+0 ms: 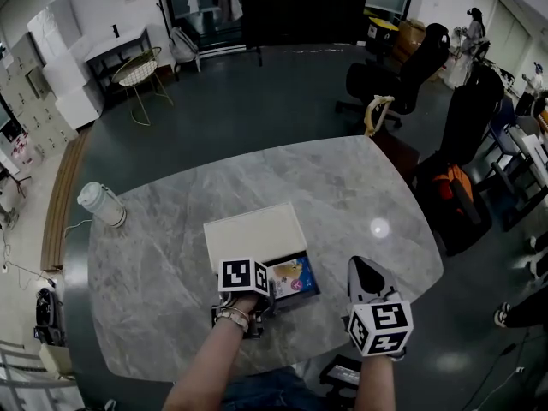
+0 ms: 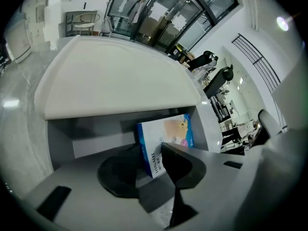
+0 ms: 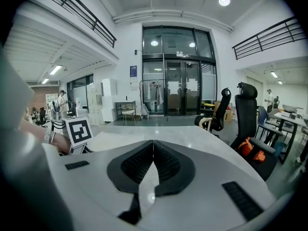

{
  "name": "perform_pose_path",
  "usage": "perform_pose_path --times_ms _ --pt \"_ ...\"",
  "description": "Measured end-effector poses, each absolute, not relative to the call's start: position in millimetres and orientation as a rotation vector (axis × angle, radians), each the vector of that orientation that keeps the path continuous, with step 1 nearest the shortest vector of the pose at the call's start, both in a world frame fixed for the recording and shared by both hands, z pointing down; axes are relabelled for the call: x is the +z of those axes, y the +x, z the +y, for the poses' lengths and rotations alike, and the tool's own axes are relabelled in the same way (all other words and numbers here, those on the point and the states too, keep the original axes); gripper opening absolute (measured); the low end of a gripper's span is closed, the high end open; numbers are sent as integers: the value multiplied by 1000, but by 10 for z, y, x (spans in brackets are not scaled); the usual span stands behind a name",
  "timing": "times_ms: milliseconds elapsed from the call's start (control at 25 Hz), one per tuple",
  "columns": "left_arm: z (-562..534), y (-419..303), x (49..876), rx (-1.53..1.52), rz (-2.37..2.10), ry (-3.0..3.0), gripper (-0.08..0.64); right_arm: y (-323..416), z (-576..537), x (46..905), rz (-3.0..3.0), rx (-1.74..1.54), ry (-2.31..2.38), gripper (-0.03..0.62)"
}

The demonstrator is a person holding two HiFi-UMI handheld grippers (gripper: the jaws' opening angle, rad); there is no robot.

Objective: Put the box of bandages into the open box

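Observation:
The bandage box (image 1: 294, 279), blue and white, lies inside the open box (image 1: 255, 232), in the dark tray in front of the turned-back white lid (image 2: 115, 81). My left gripper (image 2: 150, 166) points steeply down into that tray. The bandage box (image 2: 166, 141) leans between its jaws, which stand apart around its near edge and look clear of it. In the head view the left gripper's marker cube (image 1: 244, 275) hides its fingertips. My right gripper (image 1: 366, 274) hovers to the right of the open box, shut with nothing in it, the pads (image 3: 166, 160) meeting.
The grey marble table (image 1: 171, 247) has a rounded edge close on the near side and right. A white canister (image 1: 101, 204) stands at its left edge. Office chairs (image 1: 402, 75) and an orange bag (image 1: 452, 187) lie beyond the table's right side.

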State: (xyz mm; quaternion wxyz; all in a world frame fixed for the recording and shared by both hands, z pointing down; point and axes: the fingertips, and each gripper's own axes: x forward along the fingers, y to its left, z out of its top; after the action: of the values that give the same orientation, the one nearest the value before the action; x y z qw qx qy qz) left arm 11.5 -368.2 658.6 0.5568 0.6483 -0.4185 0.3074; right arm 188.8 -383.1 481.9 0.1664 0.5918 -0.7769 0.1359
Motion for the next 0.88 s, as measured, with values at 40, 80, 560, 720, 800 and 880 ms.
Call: perform_pose_path --times_ms 40,80,560,720,800,880 --pt "-3690 116 6609 742 -994 1524 130 1886 -3837 4825 -2212 386 1684 25" --pt "-3696 121 6629 754 -998 1518 131 1884 -3842 4830 -2212 387 1682 25" --pt "-3770 212 6448 702 -986 1562 253 1923 -3831 4697 -2209 363 1714 25" --pt "-3808 169 6313 670 -1010 1602 253 1928 -3822 4605 -2220 343 1735 25" --pt "-3815 156 6251 655 -1022 1612 253 1957 -3818 4548 -2226 330 1745 25" --pt "-3809 139 6184 632 -1031 1621 253 1979 -3808 4486 -2233 315 1754 25"
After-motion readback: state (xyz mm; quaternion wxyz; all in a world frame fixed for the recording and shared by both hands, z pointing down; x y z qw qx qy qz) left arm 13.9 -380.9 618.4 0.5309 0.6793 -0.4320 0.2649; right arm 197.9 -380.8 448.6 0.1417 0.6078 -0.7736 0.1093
